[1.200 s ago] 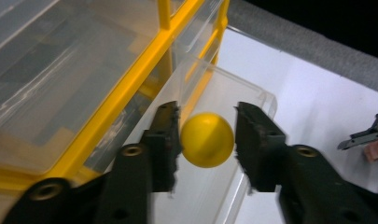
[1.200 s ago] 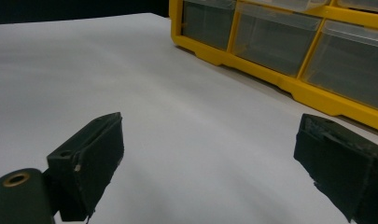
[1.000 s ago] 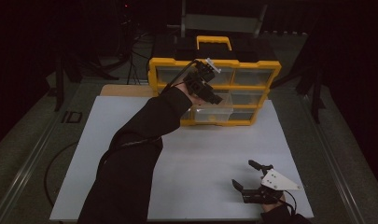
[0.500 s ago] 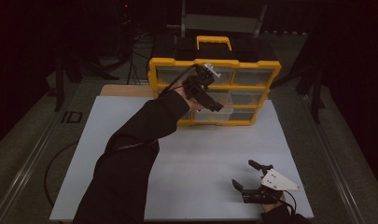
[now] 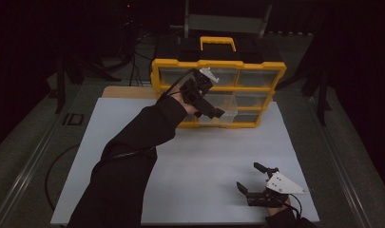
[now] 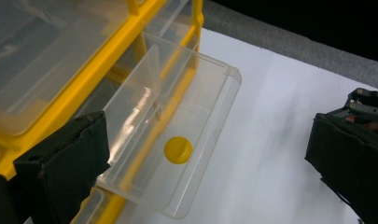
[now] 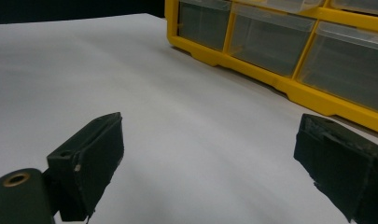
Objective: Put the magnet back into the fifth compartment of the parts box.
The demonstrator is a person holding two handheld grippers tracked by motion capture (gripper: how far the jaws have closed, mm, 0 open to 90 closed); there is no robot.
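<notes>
At upper centre of the high view, our left gripper (image 5: 217, 112) hangs before the yellow organizer (image 5: 218, 66), jaws just spread wide and gripping nothing. Below it, the pulled-out clear drawer (image 6: 177, 140) holds a yellow disc (image 6: 178, 150). Lower right, our right gripper (image 5: 256, 180) rests on the white table (image 5: 195, 166), jaws apart and empty.

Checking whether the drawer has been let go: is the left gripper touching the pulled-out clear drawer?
Cannot tell. In the left gripper view the left gripper is wide open, but one pad overlaps the clear drawer edge.
</notes>
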